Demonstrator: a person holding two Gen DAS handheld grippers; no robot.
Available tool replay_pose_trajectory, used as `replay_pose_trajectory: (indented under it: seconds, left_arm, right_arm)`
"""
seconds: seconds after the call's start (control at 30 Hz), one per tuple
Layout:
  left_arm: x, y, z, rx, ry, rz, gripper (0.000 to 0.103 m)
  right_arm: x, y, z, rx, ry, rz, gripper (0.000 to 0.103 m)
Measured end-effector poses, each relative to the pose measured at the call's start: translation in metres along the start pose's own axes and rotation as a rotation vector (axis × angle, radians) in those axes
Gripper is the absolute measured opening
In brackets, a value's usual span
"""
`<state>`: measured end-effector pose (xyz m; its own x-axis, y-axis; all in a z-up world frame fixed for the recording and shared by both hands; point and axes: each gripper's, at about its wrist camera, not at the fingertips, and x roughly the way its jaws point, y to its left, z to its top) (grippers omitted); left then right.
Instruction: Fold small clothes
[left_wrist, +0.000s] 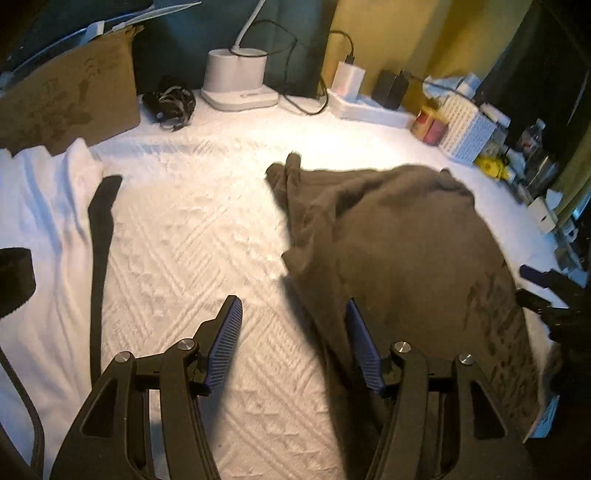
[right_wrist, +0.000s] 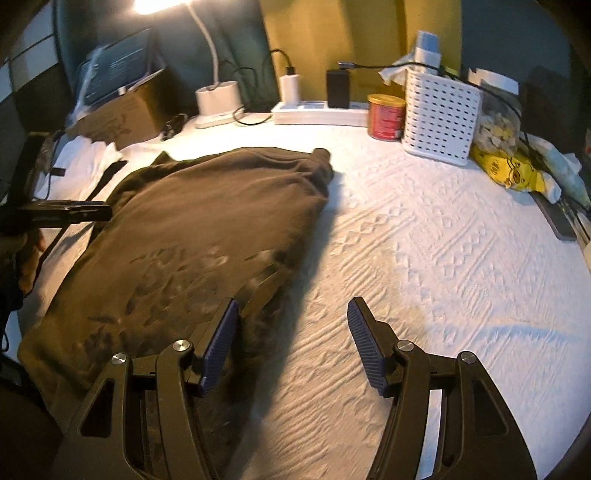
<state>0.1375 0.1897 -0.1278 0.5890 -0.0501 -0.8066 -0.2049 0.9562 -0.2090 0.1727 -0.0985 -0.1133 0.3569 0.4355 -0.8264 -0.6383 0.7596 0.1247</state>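
Note:
A dark brown shirt with a faded print (left_wrist: 406, 236) lies spread on the white quilted cover (left_wrist: 192, 236). In the left wrist view my left gripper (left_wrist: 293, 317) is open and empty, its right finger over the shirt's left edge. In the right wrist view the shirt (right_wrist: 192, 229) fills the left half. My right gripper (right_wrist: 291, 317) is open and empty, its left finger over the shirt's right hem. The left gripper (right_wrist: 66, 212) shows at the left edge of the right wrist view, over the shirt's far side. A white garment with black trim (left_wrist: 48, 206) lies to the left.
Along the back stand a cardboard box (left_wrist: 70, 107), a white lamp base (left_wrist: 236, 81), a power strip with chargers (right_wrist: 317, 110), a red tin (right_wrist: 386, 116), a white perforated basket (right_wrist: 439, 118) and a yellow bag (right_wrist: 513, 171). A tangle of black cable (left_wrist: 170, 103) lies near the box.

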Motion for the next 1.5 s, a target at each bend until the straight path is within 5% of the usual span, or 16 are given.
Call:
replay_pose_trajectory:
  seconds: [0.33, 0.73, 0.93, 1.1, 1.37, 1.5]
  left_arm:
    - [0.018, -0.020, 0.025, 0.035, -0.006, -0.089, 0.060]
    - [0.038, -0.024, 0.037, 0.075, 0.006, -0.092, 0.071]
    - [0.034, -0.005, 0.038, -0.027, 0.000, -0.188, 0.071]
    - [0.036, -0.013, 0.036, -0.028, -0.023, -0.250, 0.091]
    - [0.047, -0.042, 0.036, 0.142, -0.020, -0.190, 0.092]
    - [0.049, -0.047, 0.033, 0.179, -0.035, -0.178, 0.092]
  right_arm:
    - [0.018, -0.018, 0.021, 0.069, 0.013, -0.018, 0.065]
    - [0.041, -0.047, 0.046, 0.195, 0.017, 0.055, 0.065]
    - [0.055, -0.052, 0.060, 0.220, 0.014, 0.090, 0.065]
    - [0.066, -0.051, 0.072, 0.226, 0.011, 0.127, 0.065]
    - [0.081, -0.015, 0.084, 0.060, 0.018, 0.129, 0.065]
    - [0.087, 0.005, 0.086, -0.029, 0.027, 0.052, 0.065]
